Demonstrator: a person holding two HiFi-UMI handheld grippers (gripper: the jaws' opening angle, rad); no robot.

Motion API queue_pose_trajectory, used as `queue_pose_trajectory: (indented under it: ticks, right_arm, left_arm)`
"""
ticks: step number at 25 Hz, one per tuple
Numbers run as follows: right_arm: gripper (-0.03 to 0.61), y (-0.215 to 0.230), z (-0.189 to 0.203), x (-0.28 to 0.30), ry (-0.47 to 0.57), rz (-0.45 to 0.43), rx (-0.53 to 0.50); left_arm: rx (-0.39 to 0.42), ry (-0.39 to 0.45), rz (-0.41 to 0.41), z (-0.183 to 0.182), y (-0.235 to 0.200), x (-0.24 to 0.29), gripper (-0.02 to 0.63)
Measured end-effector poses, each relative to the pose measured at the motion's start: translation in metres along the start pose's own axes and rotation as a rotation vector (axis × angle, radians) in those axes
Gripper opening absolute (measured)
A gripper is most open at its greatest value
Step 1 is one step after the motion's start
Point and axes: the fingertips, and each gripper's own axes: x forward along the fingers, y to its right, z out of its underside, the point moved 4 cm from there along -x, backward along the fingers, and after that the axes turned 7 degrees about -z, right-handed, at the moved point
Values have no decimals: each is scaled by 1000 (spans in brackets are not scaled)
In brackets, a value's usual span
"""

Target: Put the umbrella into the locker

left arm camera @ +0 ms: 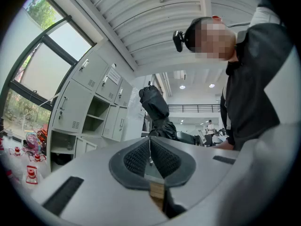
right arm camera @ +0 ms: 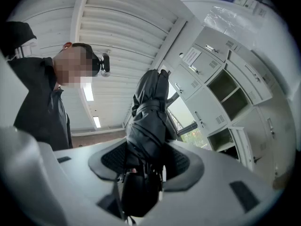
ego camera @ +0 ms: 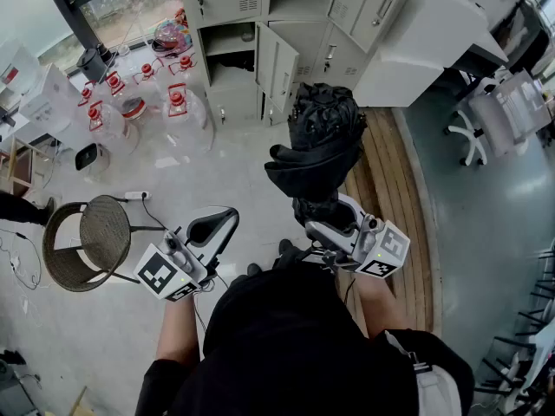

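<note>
A folded black umbrella [ego camera: 316,141] stands upright in front of me, its handle end clamped between the pads of my right gripper [ego camera: 334,217]. The right gripper view shows the strapped canopy [right arm camera: 150,112] rising out of the right gripper [right arm camera: 146,160], with the handle sitting low between the jaws. My left gripper [ego camera: 211,230] hangs at the left, shut, its ribbed pads [left arm camera: 136,155] pressed together with nothing between them. The grey lockers [ego camera: 238,50] stand ahead with several compartments open and one door [ego camera: 279,69] swung out. The left gripper view also catches the umbrella [left arm camera: 155,102] and the lockers [left arm camera: 89,107].
Several clear water jugs with red caps [ego camera: 152,94] stand on the floor left of the lockers. A wicker chair [ego camera: 91,237] is at my left. A wooden slatted platform [ego camera: 390,189] runs along my right, with a white cabinet [ego camera: 416,42] and an office chair [ego camera: 468,137] beyond.
</note>
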Motion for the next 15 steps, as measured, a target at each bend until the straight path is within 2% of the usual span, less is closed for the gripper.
queue_pose_trajectory:
  ticks: [6,15]
  right_arm:
    - [222,-13,14,6,34,-23,46]
    - [224,-20,16,13,17,6,49]
  left_arm:
    - [18,-13,10,-4,0,-16,17]
    - [-7,-8,40,1,8,-24,17]
